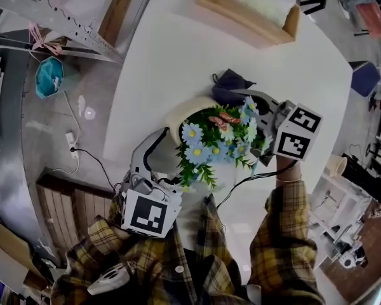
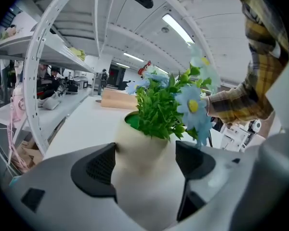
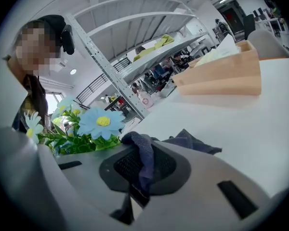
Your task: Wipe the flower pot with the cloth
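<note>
1 cream flower pot (image 1: 181,112) w/ blue flowers & green leaves is at mid-surface (image 1: 178,49), btwn the 2 grippers. Left gripper (image 2: 145,165) comes in from the near-left, fingers clamped on the pot's sides. Right gripper (image 3: 139,170) is at the pot's far-right, fingers pinched together on 1 dark blue cloth (image 3: 143,150) bunched just beside the rim; 1 wooden box (image 1: 247,8) at the far edge, well apart.

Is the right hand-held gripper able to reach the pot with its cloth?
Probably yes. The cloth in the right hand-held gripper hangs beside the cream wall of the pot; the flowers spread from its mouth, not over that wall.
</note>
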Tool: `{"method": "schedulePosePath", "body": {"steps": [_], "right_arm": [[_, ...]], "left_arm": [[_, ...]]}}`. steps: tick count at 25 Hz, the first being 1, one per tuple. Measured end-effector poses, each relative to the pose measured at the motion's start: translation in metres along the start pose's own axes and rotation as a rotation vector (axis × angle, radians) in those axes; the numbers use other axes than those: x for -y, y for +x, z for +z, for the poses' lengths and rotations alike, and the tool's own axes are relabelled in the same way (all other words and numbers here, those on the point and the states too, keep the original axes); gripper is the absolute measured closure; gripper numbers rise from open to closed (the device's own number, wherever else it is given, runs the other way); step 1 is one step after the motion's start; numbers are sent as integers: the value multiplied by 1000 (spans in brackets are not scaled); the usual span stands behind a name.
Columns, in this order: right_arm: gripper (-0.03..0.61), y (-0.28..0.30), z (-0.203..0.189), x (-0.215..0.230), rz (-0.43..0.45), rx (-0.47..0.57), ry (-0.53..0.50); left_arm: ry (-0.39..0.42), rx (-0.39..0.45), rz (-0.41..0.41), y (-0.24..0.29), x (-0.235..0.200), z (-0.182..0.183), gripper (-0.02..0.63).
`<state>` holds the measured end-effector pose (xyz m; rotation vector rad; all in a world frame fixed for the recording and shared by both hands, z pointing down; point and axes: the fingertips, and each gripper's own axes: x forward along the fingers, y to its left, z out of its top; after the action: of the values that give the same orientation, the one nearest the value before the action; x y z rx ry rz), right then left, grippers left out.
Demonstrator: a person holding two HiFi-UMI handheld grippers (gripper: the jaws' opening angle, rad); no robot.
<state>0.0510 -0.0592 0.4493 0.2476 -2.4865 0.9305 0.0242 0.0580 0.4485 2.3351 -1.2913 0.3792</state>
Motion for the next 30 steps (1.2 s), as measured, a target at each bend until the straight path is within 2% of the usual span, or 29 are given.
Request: {"method": "schedulePosePath", "body": {"steps": [3,7,17,24,30], "right_arm": [[561,1,-3,-4,29,-31,-13],[561,5,-4,-6,78,-77,-34],[561,8,-2,-4,170,-204,-95],[561,20,-3,-11,264,-337,-171],[561,30,0,-17,308,-386,-197]], "left_arm": [[15,-6,11,0,-4,-5,233],[116,-49,-38,2,-16,-7,235],[283,-159,-324,9,-20,-3,235],[436,-229,-565,20,-13,2,235],[541,-261,-761,27,-8,6,235]]}}
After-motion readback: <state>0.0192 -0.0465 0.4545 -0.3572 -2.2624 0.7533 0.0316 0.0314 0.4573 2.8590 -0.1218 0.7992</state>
